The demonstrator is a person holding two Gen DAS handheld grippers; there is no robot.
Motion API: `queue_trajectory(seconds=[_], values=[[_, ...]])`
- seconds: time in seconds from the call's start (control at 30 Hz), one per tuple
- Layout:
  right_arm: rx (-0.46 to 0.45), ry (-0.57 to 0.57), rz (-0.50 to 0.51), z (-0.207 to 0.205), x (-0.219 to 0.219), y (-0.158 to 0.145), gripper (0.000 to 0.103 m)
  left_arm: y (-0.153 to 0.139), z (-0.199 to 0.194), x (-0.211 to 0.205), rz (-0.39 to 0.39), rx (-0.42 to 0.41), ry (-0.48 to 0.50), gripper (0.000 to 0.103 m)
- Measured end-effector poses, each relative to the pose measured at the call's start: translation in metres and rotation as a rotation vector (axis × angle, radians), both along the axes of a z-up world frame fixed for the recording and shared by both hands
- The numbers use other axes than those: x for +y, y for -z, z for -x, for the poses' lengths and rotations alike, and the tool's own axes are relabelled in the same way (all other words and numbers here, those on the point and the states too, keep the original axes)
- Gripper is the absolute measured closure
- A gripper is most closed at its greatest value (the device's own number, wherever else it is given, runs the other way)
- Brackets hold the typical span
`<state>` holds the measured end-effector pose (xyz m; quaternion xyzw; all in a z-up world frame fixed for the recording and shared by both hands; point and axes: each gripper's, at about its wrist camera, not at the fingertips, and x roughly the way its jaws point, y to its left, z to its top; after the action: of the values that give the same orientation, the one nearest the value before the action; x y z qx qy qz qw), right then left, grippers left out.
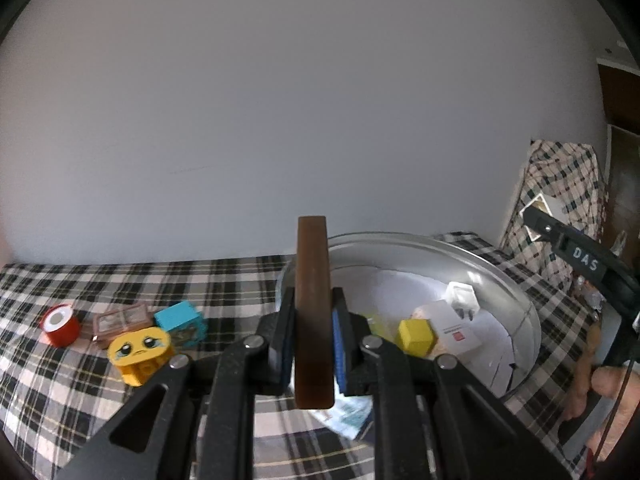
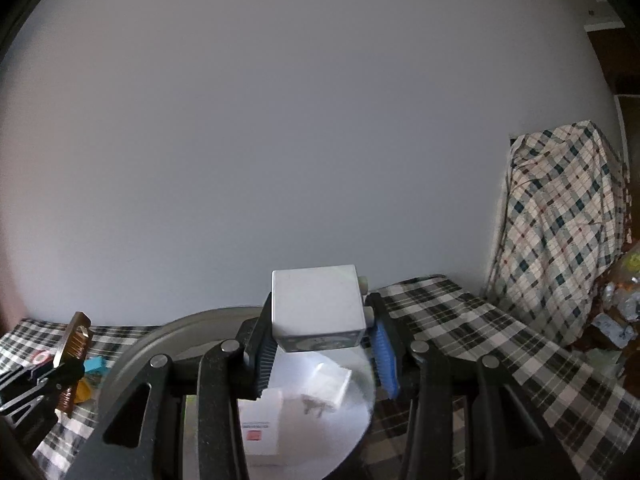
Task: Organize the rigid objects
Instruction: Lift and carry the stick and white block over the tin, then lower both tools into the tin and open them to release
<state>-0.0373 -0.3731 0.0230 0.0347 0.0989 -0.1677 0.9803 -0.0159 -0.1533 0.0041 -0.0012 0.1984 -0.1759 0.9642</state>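
Observation:
My left gripper (image 1: 314, 320) is shut on a flat brown comb-like piece (image 1: 313, 280), which stands on edge between the pads. It hangs at the near left rim of a round metal basin (image 1: 400, 240). My right gripper (image 2: 320, 332) is shut on a white cube-shaped plug adapter (image 2: 316, 304) with stubs on its right side, held above the basin (image 2: 160, 336). In the basin lie a yellow block (image 1: 416, 336), a white box with a red label (image 1: 456, 330) and another white adapter (image 1: 462, 300).
On the checked cloth left of the basin sit a red tape roll (image 1: 60, 324), a brown case (image 1: 120, 320), a blue block (image 1: 180, 318) and a yellow crying-face block (image 1: 138, 352). A cloth-draped bulk (image 2: 568, 232) stands at the right. The wall is close behind.

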Motion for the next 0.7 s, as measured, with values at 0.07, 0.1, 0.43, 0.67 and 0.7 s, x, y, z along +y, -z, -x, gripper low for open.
queue_trajectory(seconds=[0.07, 0.1, 0.43, 0.67, 0.7], values=[[0.007, 0.017, 0.011, -0.005, -0.006, 0.001, 0.058, 0.000, -0.003, -0.009, -0.005, 0.003, 0.012, 0.089], [0.011, 0.024, 0.014, -0.007, -0.009, 0.001, 0.058, 0.000, -0.004, -0.013, -0.007, 0.005, 0.017, 0.089], [0.073, 0.035, 0.007, -0.033, -0.027, 0.009, 0.058, -0.002, -0.022, -0.055, -0.050, 0.052, 0.046, 0.089], [0.114, 0.010, -0.014, -0.043, -0.029, 0.012, 0.058, -0.002, -0.032, -0.071, -0.089, 0.090, 0.055, 0.089], [0.120, 0.008, -0.014, -0.044, -0.028, 0.013, 0.058, -0.002, -0.033, -0.075, -0.097, 0.101, 0.056, 0.089]])
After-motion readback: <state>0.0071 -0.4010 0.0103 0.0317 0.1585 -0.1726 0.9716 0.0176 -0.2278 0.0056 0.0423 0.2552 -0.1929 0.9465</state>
